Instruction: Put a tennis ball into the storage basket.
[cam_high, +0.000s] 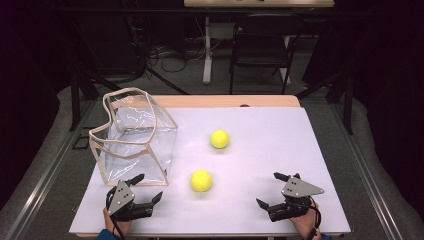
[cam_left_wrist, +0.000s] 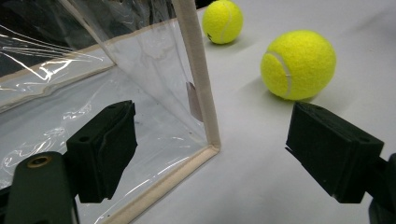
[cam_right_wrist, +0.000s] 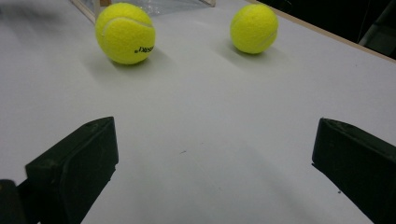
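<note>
Left hand-held gripper (cam_high: 141, 191) agape, near ball (cam_high: 201, 180) just right.

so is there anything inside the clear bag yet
Nothing: the clear bag looks empty through its see-through walls. Both tennis balls lie outside on the white table. Its floor is partly masked by glare.

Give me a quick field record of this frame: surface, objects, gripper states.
surface: white table top
bag: clear bag, tan trim, standing open at the left
near ball: yellow tennis ball, loose on the table beside the bag
far ball: second tennis ball, farther back, apart from the bag
left gripper: open, empty, at the bag's near corner
right gripper: open, empty
</note>
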